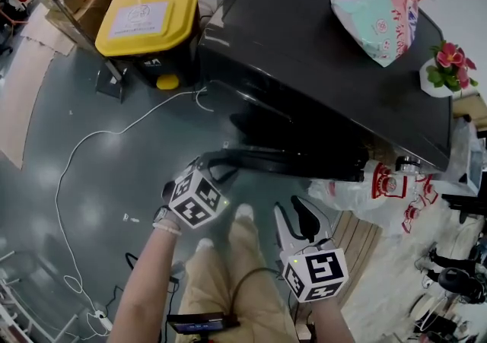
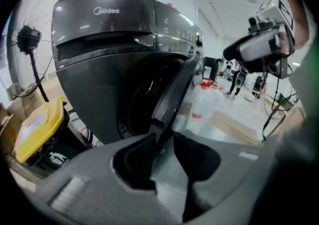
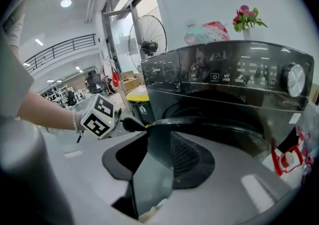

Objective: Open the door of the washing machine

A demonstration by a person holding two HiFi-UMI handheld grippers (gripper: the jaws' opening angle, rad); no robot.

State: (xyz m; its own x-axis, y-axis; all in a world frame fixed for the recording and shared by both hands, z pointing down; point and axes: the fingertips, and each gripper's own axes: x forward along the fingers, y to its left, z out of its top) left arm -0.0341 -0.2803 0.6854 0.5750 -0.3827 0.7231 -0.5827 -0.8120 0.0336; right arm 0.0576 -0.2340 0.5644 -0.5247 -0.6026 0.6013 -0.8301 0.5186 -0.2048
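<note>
1. The washing machine (image 1: pixel 304 52), dark grey, stands on the grey floor (image 1: pixel 144 182); its door (image 1: pixel 289 160) on the front is swung partly out, with its free edge toward the left of the head view.
2. The left hand-held gripper (image 2: pixel 163 141) is at that free edge; its jaws stand narrow with the door's edge between them, and both tips appear to touch it; its marker cube (image 1: pixel 196 198) faces up toward the head camera.
3. The right hand-held gripper (image 3: pixel 159 139) hangs in front of the door's middle, near it but apart; its jaws stand moderately wide with nothing between them, and only floor shows through the gap.
4. A soft packet (image 1: pixel 377 18) in pale green and pink lies on top of the machine; a white pot of pink flowers (image 1: pixel 449 68) stands just beside the top's right edge.
5. A yellow-lidded bin (image 1: pixel 148 7) stands just beside the machine on its left; a white cable (image 1: pixel 99 136) trails over the floor in front of it; a standing fan (image 2: pixel 27 39) shows beyond the bin in the left gripper view.
6. White plastic bags (image 1: pixel 388 189) with red print lie on the floor at the machine's right.
</note>
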